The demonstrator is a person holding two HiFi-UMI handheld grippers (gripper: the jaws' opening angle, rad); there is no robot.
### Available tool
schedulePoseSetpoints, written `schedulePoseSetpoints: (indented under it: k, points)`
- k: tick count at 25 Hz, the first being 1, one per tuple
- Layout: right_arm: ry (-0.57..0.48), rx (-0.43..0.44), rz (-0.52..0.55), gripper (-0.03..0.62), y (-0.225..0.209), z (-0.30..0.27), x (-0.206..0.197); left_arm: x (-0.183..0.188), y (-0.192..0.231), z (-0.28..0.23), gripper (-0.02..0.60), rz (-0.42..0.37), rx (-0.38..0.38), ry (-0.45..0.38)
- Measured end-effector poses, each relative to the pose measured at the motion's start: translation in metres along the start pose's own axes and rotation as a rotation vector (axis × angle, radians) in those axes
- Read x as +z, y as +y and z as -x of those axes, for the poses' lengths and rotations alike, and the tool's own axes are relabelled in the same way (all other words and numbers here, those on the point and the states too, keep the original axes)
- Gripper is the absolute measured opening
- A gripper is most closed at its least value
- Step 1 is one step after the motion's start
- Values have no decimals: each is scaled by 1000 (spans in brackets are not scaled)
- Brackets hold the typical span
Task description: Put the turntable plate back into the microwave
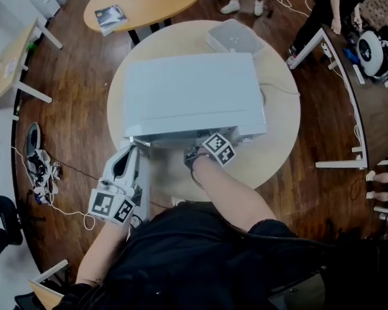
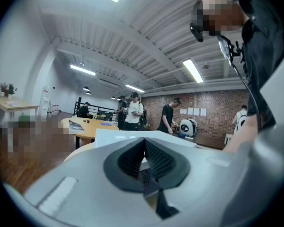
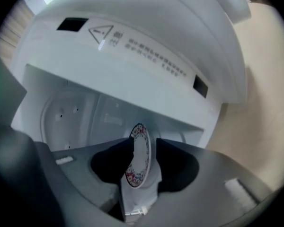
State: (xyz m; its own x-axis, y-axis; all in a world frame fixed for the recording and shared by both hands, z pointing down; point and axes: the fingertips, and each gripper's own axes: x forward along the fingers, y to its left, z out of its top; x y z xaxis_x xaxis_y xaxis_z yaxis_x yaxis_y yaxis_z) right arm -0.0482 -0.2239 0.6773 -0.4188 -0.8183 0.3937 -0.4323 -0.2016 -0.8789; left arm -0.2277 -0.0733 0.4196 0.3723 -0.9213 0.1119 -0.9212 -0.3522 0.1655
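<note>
The person's bare right forearm reaches forward from the body to the front of the microwave. It carries the right claw into the oven's mouth, angled a little downward, with its marker cube just below the front edge. The left arm is bent at the side. It holds the left claw roughly level at the microwave's front left corner, just beside the open door, which shows edge-on in the head view. In the left gripper view the left claw's jaws meet at their tips with nothing seen between them. The right claw's jaws stand partly apart around the turntable plate, and a pale gap shows between the plate and the right-hand jaw, so the pads are not pressing on it. The plate sits at the mouth of the white cavity. In the right gripper view it appears as a narrow ellipse with its long axis running up the picture, parallel to the jaws, and its patterned rim is visible. The tabletop fills that view's right edge, so the claw is rolled onto its side. There are 1 microwave, 1 plate, 1 door and 2 claws, and 1 flat white box lies behind the oven.
</note>
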Motion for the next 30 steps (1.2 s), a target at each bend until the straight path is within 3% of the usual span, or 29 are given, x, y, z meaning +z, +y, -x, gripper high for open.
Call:
schedulePoseSetpoints:
  k: [8, 13, 18, 23, 30]
  points:
    - [64, 8, 105, 149, -3, 30, 1, -4, -4, -12, 3, 22, 3, -4]
    - [165, 75, 279, 150, 12, 47, -6, -4, -1, -16, 5, 15, 16, 0]
    - [189, 153, 233, 150, 29, 84, -5, -9, -4, -18, 5, 30, 16, -3]
    - [196, 262, 318, 150, 61, 101, 0, -12, 1, -22, 5, 10, -3, 9]
    - [197, 269, 305, 149, 42, 138, 27, -21, 1, -24, 5, -10, -18, 55]
